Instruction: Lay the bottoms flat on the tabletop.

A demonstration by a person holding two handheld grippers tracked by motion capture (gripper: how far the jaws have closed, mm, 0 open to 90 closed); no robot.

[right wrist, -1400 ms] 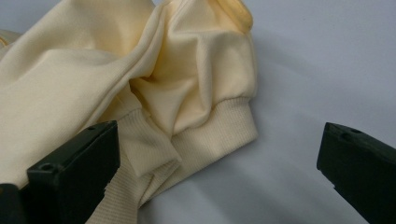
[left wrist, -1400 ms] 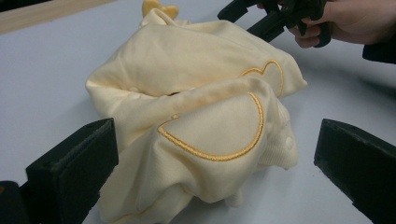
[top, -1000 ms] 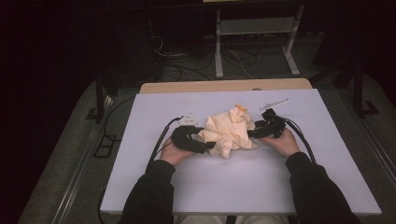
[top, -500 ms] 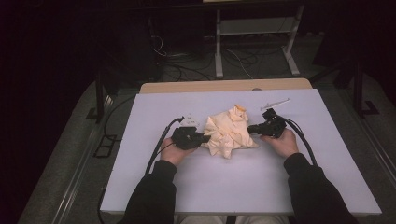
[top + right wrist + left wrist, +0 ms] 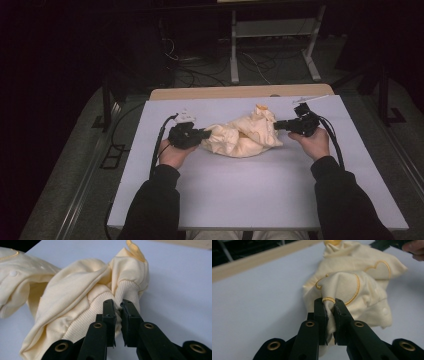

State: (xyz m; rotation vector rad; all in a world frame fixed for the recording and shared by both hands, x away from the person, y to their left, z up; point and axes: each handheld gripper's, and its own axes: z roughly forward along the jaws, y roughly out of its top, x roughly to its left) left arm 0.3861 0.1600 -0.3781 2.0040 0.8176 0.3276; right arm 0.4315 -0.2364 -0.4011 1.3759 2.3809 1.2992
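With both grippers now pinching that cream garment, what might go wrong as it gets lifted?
The left gripper holds only a narrow pinch of fabric at the gold-stitched edge, so the cream garment may slip free under tension.
The right gripper is shut on the ribbed cuff, which looks stretchy and could pull out or distort.
The garment is still bunched with folds overlapping, so pulling the two ends apart may leave it twisted rather than spread flat on the table.

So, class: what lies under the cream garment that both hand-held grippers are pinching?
Under the cream garment lies the pale table, bare around it. Whatever sits directly beneath its bunched folds is covered. The left hand-held gripper and right hand-held gripper clamp its edges.
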